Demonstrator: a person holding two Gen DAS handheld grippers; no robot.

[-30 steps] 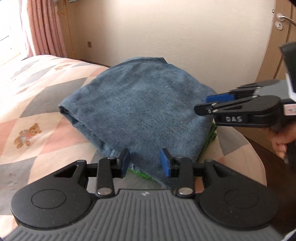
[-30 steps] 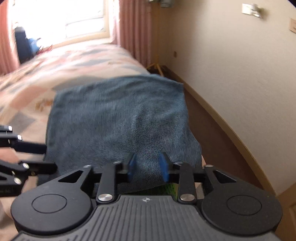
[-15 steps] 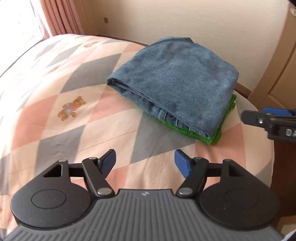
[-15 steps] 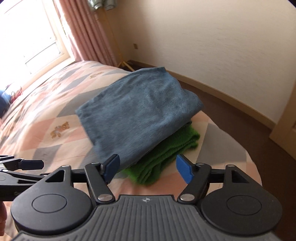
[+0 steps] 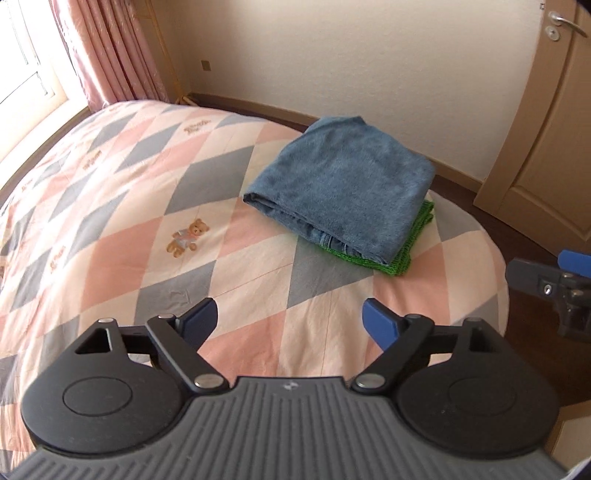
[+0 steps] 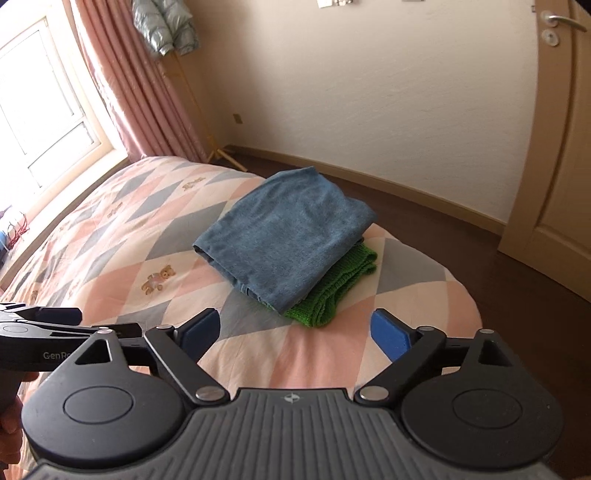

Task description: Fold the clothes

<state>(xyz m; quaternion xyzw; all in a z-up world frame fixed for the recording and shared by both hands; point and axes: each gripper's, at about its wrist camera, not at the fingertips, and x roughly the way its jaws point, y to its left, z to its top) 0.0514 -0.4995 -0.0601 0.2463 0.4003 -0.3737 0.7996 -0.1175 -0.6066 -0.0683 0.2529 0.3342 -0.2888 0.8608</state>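
folded blue denim garment [image 5: 343, 192] lying on top of a folded green knitted garment [image 5: 413, 243], both stacked near the door-side corner of the patchwork quilt [image 5: 147, 236]. green edge peeking out from under the denim on the near and door-facing sides; denim edges roughly square, one thick fold facing the teddy bear print [image 5: 186, 236], which sits just beside the stack toward the window.

left gripper [image 5: 288, 321] held back from the stack, well apart from it, above bare quilt, blue pads spread wide with nothing between them. right gripper [image 6: 295, 330] likewise short of the stack and spread wide, empty; seen from the left wrist only as a dark tip at the frame edge, on the door side of the stack. part of a hand [image 6: 9, 413] gripping the left tool visible at the lower left of the right wrist view.

judging by how things lie: folding of these two pieces looks finished, stack tidy and not touched by either claw. no other loose clothing visible on the quilt around the stack, so possibly little or nothing left; a grey-green jacket [image 6: 162, 26] hanging up by the curtain [image 6: 140, 103], far beyond the stack, cannot be told as part of the job. next piece, if any, out of view.
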